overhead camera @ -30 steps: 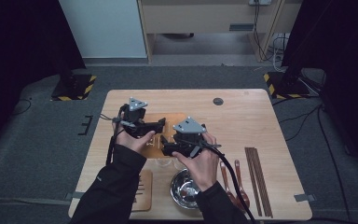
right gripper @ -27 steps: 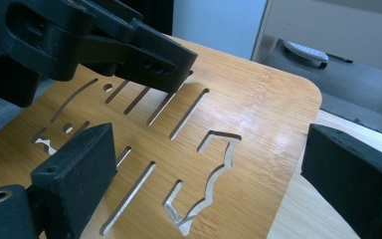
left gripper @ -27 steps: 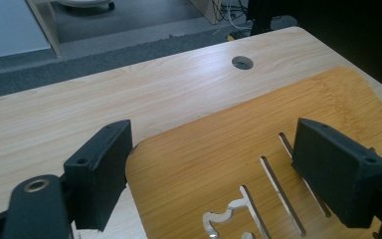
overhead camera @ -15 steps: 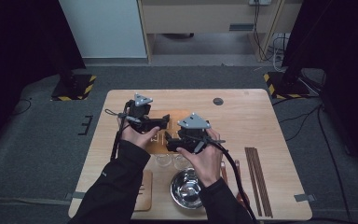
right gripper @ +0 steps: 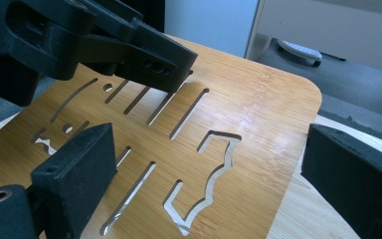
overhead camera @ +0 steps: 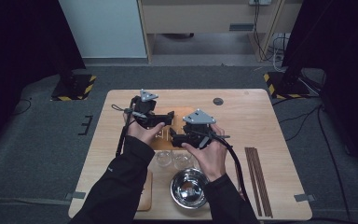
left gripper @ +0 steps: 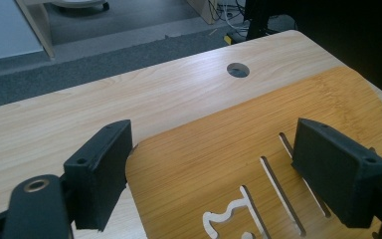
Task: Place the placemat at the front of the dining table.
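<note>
A bamboo board [overhead camera: 179, 114] with slots and shaped cutouts lies flat on the middle of the wooden table [overhead camera: 261, 121]. My left gripper [overhead camera: 169, 117] hovers over it, pointing right. In the left gripper view its jaws [left gripper: 214, 164] stand wide apart above the board [left gripper: 258, 114], with nothing between them. My right gripper [overhead camera: 175, 136] points left, just in front of the left one. Its jaws [right gripper: 214, 169] are also open over the board [right gripper: 258, 99], above an angular cutout [right gripper: 204, 174]. The left gripper [right gripper: 144, 55] shows at the top left of the right gripper view.
Two clear glasses [overhead camera: 164, 157] [overhead camera: 182, 159] stand just in front of the board, and a metal bowl [overhead camera: 189, 188] sits nearer the front edge. Dark chopsticks [overhead camera: 257, 179] lie at the right. A second wooden board [overhead camera: 145, 191] lies front left. A round hole [overhead camera: 218, 101] is in the tabletop.
The left gripper has slid a little to the right and farther from the person over the bamboo board. The right gripper has barely shifted. Both pairs of jaws stay open.
</note>
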Demonstrator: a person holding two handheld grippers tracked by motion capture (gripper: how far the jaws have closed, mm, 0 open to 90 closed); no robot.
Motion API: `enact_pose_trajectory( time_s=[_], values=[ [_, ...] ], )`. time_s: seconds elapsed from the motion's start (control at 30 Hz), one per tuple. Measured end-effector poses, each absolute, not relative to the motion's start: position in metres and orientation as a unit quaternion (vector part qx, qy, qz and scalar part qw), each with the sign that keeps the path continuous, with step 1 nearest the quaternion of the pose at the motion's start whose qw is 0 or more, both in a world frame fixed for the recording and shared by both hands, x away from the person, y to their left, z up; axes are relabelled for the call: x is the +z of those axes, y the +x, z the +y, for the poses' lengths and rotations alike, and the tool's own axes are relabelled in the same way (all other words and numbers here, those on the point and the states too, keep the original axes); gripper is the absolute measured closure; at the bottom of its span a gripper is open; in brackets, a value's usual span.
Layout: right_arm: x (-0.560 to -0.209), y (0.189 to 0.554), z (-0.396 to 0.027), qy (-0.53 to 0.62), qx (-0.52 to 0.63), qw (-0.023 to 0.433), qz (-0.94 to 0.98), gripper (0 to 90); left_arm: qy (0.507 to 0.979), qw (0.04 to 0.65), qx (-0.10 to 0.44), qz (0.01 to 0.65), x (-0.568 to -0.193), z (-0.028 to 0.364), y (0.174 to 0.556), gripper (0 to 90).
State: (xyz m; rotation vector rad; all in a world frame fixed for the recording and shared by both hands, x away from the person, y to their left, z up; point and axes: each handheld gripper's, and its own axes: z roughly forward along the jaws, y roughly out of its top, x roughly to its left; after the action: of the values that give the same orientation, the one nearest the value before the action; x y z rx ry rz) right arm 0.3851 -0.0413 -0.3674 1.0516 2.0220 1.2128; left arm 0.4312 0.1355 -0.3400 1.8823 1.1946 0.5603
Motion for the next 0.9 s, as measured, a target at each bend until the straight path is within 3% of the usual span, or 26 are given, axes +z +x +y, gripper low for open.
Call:
enact_pose_trajectory(
  time_s=[0.9],
  values=[
    [-0.366, 0.41, -0.07, 0.396, 0.444, 0.289, 0.75, 7.3, 0.753, 0.411, 0.218, 0.466, -0.338, 0.106, 0.46, 16.5]
  ],
)
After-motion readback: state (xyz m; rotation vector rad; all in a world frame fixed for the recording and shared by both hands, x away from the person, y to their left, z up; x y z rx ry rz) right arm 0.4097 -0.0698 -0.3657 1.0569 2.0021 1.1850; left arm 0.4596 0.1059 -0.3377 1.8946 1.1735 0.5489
